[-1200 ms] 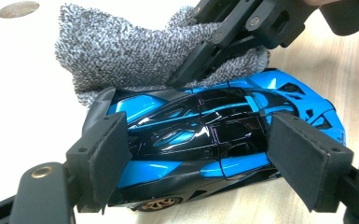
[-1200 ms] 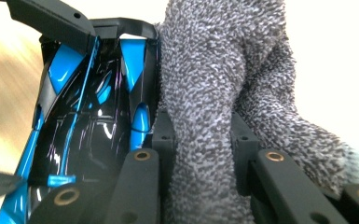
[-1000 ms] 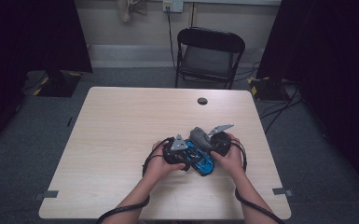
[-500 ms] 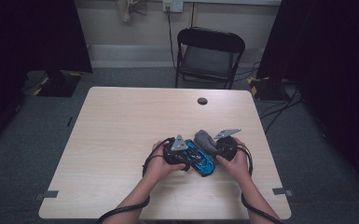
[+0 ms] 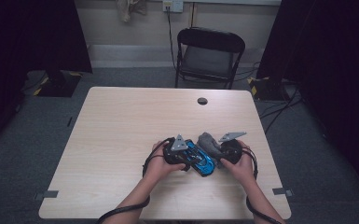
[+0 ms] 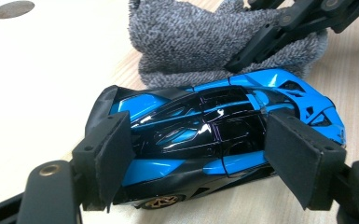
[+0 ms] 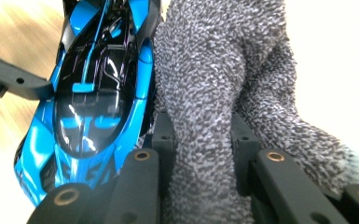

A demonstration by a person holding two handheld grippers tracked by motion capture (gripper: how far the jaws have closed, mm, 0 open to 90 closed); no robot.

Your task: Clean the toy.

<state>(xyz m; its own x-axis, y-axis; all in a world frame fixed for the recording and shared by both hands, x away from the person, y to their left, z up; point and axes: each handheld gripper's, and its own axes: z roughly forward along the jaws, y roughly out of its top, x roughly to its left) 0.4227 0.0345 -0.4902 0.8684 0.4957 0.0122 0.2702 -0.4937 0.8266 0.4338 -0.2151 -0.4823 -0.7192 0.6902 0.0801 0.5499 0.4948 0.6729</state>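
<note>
As we look down from the high view, our left gripper [image 5: 184, 158] and right gripper [image 5: 220, 156] flank the blue toy car [image 5: 199, 159] on the tabletop [image 5: 121, 130]. Left gripper view: fingers [image 6: 114, 154] clamp the car's ends. Right gripper view: fingers [image 7: 163, 140] pinch a grey cloth [image 7: 214, 84] touching the car's side.

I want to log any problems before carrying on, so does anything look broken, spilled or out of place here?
Nothing stands out. The blue and black toy car lies intact on the table, clamped across its body by the left gripper. The right gripper pinches a bunched grey cloth against the car's side.
</note>
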